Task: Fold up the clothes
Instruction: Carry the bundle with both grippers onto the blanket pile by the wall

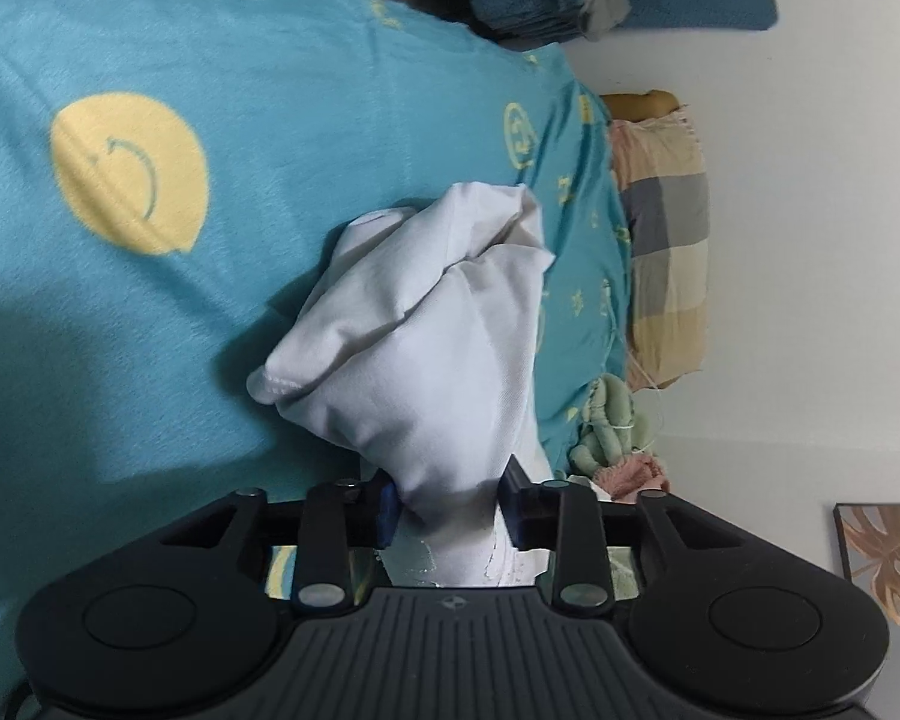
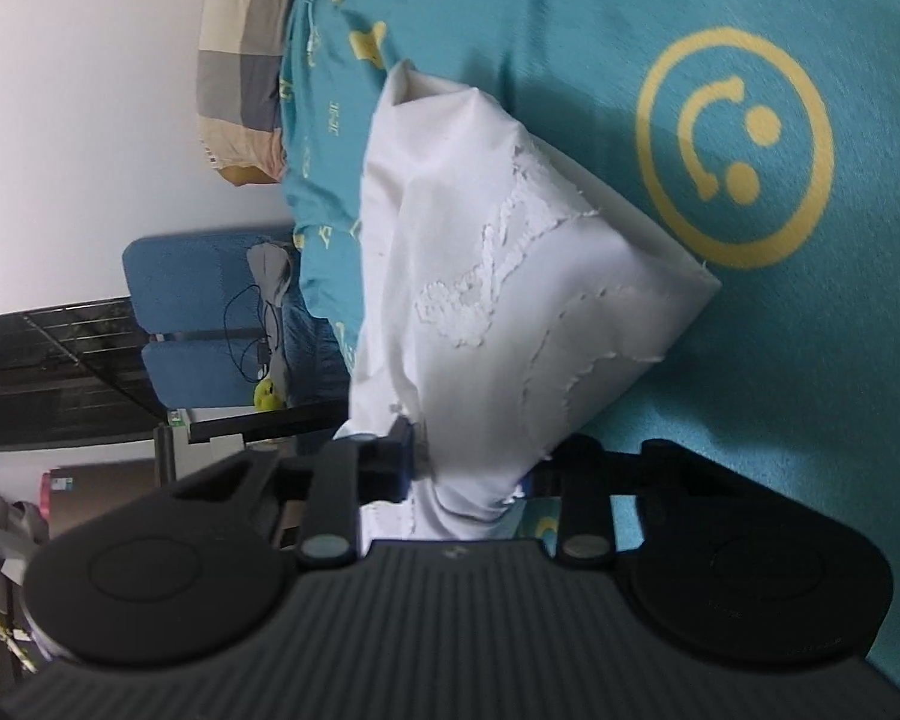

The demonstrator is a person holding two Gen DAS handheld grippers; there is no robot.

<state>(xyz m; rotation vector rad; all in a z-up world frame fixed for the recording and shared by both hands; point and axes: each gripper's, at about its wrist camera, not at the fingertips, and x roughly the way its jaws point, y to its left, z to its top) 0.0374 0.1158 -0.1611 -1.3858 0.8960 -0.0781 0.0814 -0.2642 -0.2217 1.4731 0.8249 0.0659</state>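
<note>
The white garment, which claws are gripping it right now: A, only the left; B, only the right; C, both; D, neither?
C: the left claw and the right claw are each clamped on bunched fabric of the white garment above the teal bedspread.

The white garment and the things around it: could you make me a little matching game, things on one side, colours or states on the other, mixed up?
Things:
1. white garment
2. bedspread
3. pillow
4. chair

Colour or state:
A. blue, with cables draped on it
B. teal with yellow smiley faces
C. checked in grey, cream and pink
D. bunched, held by both the left gripper and the right gripper

Pairs: 1-D, 2-B, 3-C, 4-A
</note>
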